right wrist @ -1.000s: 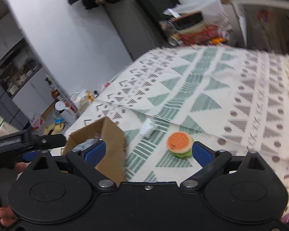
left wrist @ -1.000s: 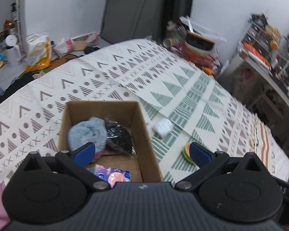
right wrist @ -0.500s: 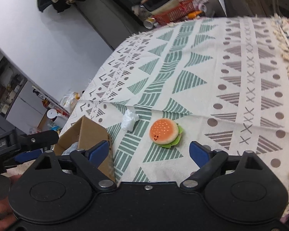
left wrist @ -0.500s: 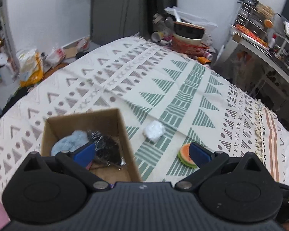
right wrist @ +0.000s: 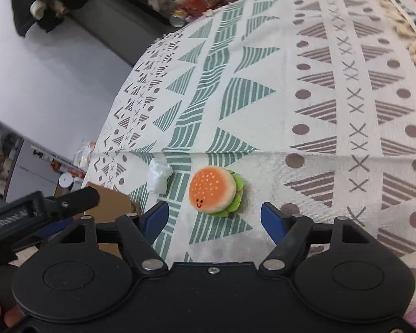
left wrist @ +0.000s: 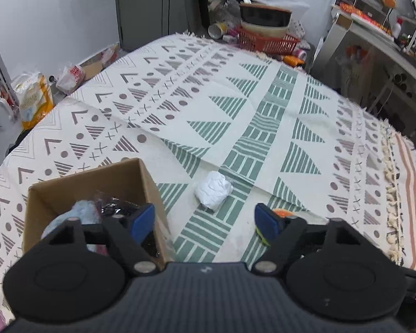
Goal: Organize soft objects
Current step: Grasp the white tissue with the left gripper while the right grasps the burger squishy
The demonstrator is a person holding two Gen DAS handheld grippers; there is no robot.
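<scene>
Patterned cloth [left wrist: 235, 105] covers the bed that carries everything, with shelves and floor clutter behind it. Judging by what lies where, the sorting is partly done: the box [left wrist: 141, 172] already holds a blue fluffy toy [left wrist: 83, 211] and a crinkly black packet [left wrist: 116, 206], while 2 soft things wait outside it. The burger plush [right wrist: 212, 191] lies flat on the cloth, bun up, and the white wad [left wrist: 213, 190] sits near it, between burger and box. The right tool [right wrist: 215, 217] hovers just short of the burger, jaws spread with nothing between them, though they have just been narrowing. The left tool [left wrist: 205, 220] hangs beside the box's near corner, likewise spread and empty after narrowing, roughly in line with the wad. Left to do, I judge: lift both and drop them in the box.
</scene>
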